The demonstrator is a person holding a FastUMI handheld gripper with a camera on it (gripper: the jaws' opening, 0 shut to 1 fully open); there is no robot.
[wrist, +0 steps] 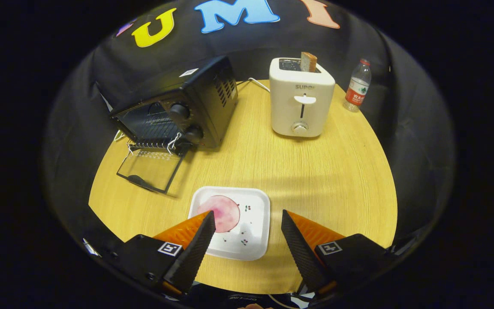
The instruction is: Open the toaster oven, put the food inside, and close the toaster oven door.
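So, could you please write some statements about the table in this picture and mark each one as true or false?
1. The black toaster oven has its glass door folded down open. True.
2. The round pink food is inside the oven. False: it lies on the white square plate.
3. The tool is shut on the plate. False: its fingers stand open, the plate just ahead and partly between them.
4. A slice of toast stands in the white pop-up toaster. True.
5. The clear plastic bottle lies on its side. False: it stands upright.

Black toaster oven (pixel 174 107) — pink food (pixel 224 213) — white plate (pixel 255 201), cherry-speckled.
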